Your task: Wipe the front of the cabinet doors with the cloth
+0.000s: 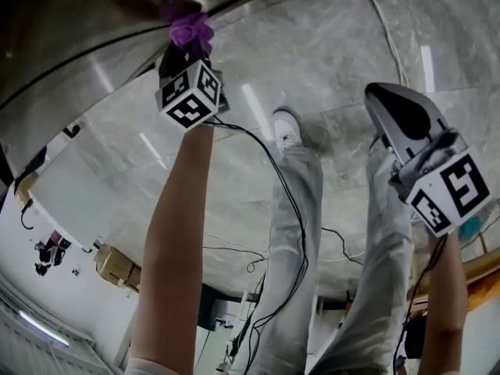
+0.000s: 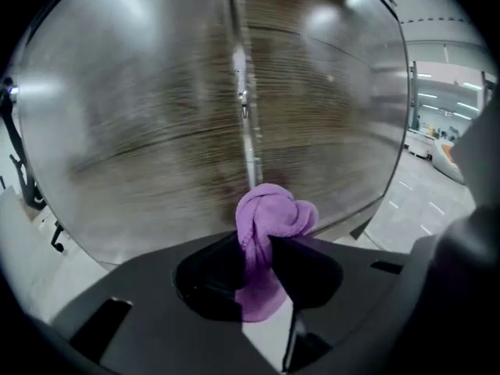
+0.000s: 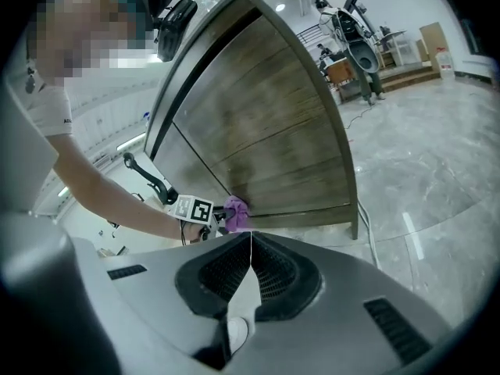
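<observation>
A bunched purple cloth [image 2: 269, 217] is pinched in my left gripper [image 2: 266, 244], which is shut on it. The cloth [image 1: 190, 28] presses against the lower part of the wooden cabinet doors [image 2: 156, 116], close to the seam [image 2: 244, 108] between two doors. In the right gripper view the cloth [image 3: 236, 212] touches the bottom of the cabinet front [image 3: 266, 131], near its base rail. My right gripper [image 3: 251, 237] is shut with nothing in it, held away from the cabinet over the floor. In the head view it [image 1: 379, 94] sits at the right.
The person's legs and a white shoe [image 1: 287, 128] stand on the grey marble floor [image 1: 328, 45]. A black cable [image 1: 289, 209] trails from the left gripper. A white cord [image 3: 367, 225] lies by the cabinet's corner leg [image 3: 353, 209]. A cardboard box [image 1: 116, 266] sits at the lower left.
</observation>
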